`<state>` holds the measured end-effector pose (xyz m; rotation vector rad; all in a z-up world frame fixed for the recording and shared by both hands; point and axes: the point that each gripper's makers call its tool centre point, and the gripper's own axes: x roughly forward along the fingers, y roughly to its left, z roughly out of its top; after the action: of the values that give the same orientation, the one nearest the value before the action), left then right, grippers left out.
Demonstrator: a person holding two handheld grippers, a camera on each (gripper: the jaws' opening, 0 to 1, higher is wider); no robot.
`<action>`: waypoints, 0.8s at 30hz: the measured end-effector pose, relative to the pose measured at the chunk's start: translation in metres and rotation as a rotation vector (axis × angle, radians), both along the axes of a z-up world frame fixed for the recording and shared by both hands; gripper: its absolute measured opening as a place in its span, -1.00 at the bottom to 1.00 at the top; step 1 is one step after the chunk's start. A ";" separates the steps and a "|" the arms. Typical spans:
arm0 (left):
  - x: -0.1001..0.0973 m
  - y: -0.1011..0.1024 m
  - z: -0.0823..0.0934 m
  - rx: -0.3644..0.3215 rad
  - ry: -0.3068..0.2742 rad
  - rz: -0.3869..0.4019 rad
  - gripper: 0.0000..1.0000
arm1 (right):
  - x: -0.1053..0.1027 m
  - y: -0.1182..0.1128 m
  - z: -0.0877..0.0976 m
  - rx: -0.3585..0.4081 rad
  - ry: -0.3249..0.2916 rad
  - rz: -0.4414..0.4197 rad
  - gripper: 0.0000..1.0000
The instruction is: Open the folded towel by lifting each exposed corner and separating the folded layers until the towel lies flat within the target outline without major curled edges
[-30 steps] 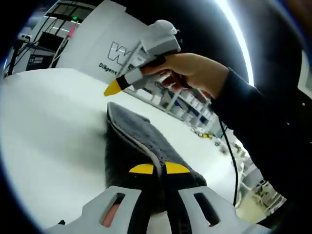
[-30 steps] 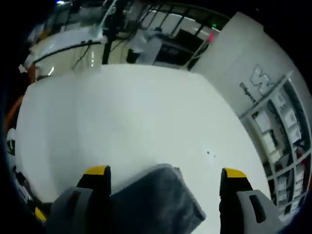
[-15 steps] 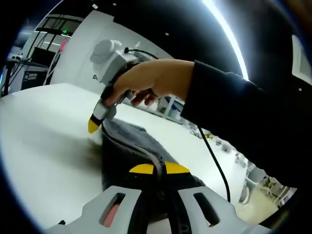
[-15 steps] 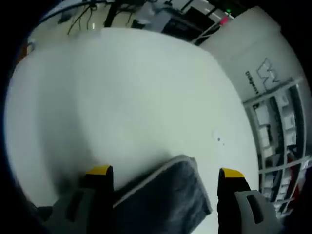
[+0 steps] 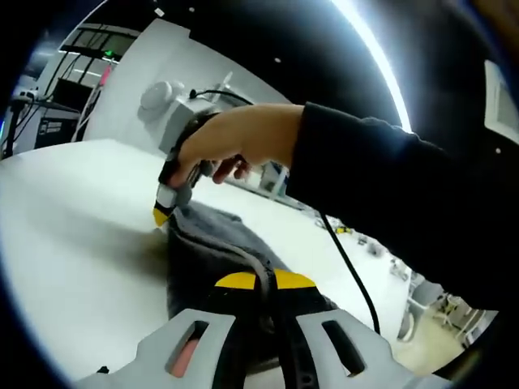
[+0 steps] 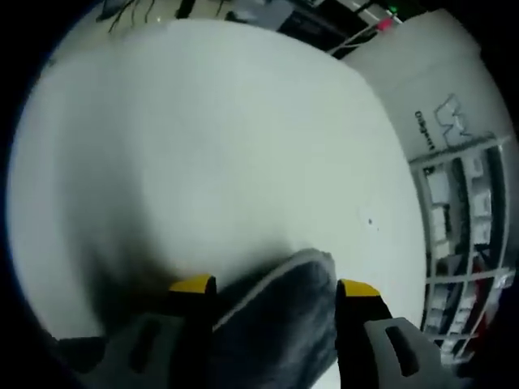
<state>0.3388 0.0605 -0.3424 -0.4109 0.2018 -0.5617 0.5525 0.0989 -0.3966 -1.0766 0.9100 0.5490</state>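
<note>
Now, starting at the left of the left gripper view, a white table point(image 5: 73, 243) curves away toward a dim room with dark racks. Toward the middle, a dark grey towel point(image 5: 219, 251) lies folded on the table, its pale-edged layers running from the near foreground out to a far corner. At the bottom centre, the left gripper point(image 5: 265, 281) has its two yellow-tipped jaws pressed together on the towel's near edge, with the cloth pinched between them. Above the towel's far corner, a hand point(image 5: 235, 146) in a dark sleeve point(image 5: 389, 203) holds the other tool pointing downward, its yellow tip touching the cloth at that corner. A black cable point(image 5: 349, 259) hangs from it on the right. A bright strip light point(image 5: 381, 57) arcs overhead.

In the right gripper view, the same white table point(image 6: 203, 146) spreads from the left across most of the picture. At the bottom, the right gripper point(image 6: 274, 285) has its yellow-tipped jaws partly closed around the towel's point(image 6: 284, 316) far corner, one jaw on each side of the grey fold and close against it. Whether they actually clamp the cloth cannot be told. On the far right stand a white panel point(image 6: 438, 89) with lettering and some shelving point(image 6: 462, 227).
</note>
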 end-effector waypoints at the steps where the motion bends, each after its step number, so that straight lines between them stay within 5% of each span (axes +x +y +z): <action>1: 0.000 -0.001 0.000 0.001 0.000 -0.001 -0.92 | -0.001 -0.004 -0.003 -0.013 0.017 -0.004 0.12; 7: 0.000 -0.003 0.002 -0.002 -0.008 -0.004 -0.92 | 0.005 -0.003 -0.002 0.011 0.042 -0.019 0.13; 13: 0.001 -0.008 0.002 -0.005 -0.015 -0.016 -0.92 | -0.004 -0.015 0.001 -0.075 0.032 -0.037 0.13; 20: -0.002 -0.011 0.003 -0.002 -0.024 -0.020 -0.92 | -0.006 -0.001 0.016 -0.030 0.041 -0.058 0.06; 24: -0.002 -0.013 0.003 -0.008 -0.027 -0.021 -0.92 | -0.013 -0.008 -0.002 -0.045 0.111 -0.093 0.06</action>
<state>0.3365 0.0479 -0.3389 -0.4090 0.1779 -0.5890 0.5398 0.0912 -0.3988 -1.0467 1.0691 0.5167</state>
